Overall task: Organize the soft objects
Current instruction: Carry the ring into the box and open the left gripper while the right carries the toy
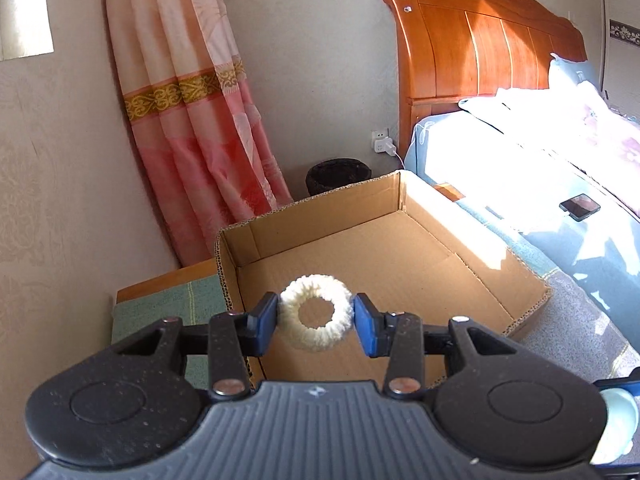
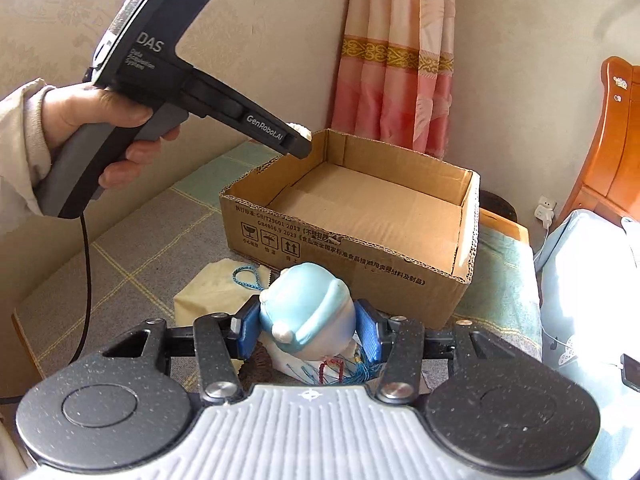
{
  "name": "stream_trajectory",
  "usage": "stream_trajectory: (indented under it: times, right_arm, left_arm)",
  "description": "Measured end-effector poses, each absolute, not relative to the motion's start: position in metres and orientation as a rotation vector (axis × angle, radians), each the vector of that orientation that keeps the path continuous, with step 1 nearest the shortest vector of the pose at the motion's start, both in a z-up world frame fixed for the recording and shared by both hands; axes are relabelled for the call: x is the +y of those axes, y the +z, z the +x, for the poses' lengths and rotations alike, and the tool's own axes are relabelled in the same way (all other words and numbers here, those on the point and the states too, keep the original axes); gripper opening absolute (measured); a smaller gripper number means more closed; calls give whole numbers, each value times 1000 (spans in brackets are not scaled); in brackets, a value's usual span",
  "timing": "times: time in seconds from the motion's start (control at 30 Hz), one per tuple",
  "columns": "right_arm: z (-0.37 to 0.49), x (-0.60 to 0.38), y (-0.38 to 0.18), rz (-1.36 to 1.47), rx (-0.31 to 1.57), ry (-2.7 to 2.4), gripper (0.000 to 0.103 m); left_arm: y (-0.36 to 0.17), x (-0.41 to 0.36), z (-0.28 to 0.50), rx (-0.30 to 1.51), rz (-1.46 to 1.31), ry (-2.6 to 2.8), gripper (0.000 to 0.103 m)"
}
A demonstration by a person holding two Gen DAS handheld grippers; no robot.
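Note:
My left gripper (image 1: 316, 320) is shut on a fluffy white ring (image 1: 316, 313) and holds it above the near end of an open cardboard box (image 1: 400, 256), which has nothing inside. In the right wrist view the left gripper (image 2: 298, 136) hangs over the box's (image 2: 360, 216) left rim, with a bit of the white ring (image 2: 300, 128) showing. My right gripper (image 2: 308, 330) is shut on a soft doll with a light blue hat (image 2: 308, 312), low in front of the box. The doll's edge shows at the far right of the left wrist view (image 1: 618, 412).
The box stands on a grey and green checked mat (image 2: 132, 264). A pale yellow pouch with a blue cord (image 2: 216, 288) lies in front of the box. A bed with a wooden headboard (image 1: 480, 52) and a phone (image 1: 580, 207) is on the right. A pink curtain (image 1: 192, 112) hangs behind.

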State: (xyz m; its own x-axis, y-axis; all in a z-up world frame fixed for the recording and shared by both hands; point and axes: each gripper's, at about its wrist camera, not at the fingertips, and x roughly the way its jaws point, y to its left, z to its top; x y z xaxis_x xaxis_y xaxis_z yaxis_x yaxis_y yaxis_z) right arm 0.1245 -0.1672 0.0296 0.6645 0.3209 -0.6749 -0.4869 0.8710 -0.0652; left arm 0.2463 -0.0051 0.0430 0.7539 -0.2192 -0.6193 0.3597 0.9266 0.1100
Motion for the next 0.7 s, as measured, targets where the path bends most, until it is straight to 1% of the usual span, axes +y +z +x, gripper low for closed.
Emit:
stream_trajectory:
  times: [0.03, 0.07, 0.13, 0.17, 0.2, 0.33, 0.4, 0.5, 0.7]
  right_arm:
    - [128, -169, 30, -251, 711, 451, 54]
    - [130, -171, 30, -253, 712, 443, 54]
    - [134, -174, 30, -251, 718, 429, 54]
    - [136, -175, 30, -250, 719, 420, 54]
    - [138, -176, 30, -248, 721, 415, 54]
    - [148, -179, 32, -244, 731, 396, 54]
    - [150, -179, 32, -244, 732, 393, 54]
    - [156, -176, 35, -245, 733, 391, 54]
    - [172, -165, 53, -267, 710, 393, 54]
  left_arm:
    - [41, -8, 260, 655, 229, -314, 41]
    - [36, -11, 276, 669, 231, -310, 44]
    - [29, -15, 302, 681, 227, -289, 65]
    - [26, -18, 312, 685, 231, -280, 83]
    - [22, -19, 321, 692, 232, -275, 90]
    - [13, -17, 329, 663, 251, -235, 90]
    - [16, -11, 322, 664, 234, -252, 94]
    - [25, 0, 301, 639, 213, -255, 101]
    - [40, 27, 237, 557, 165, -207, 102]
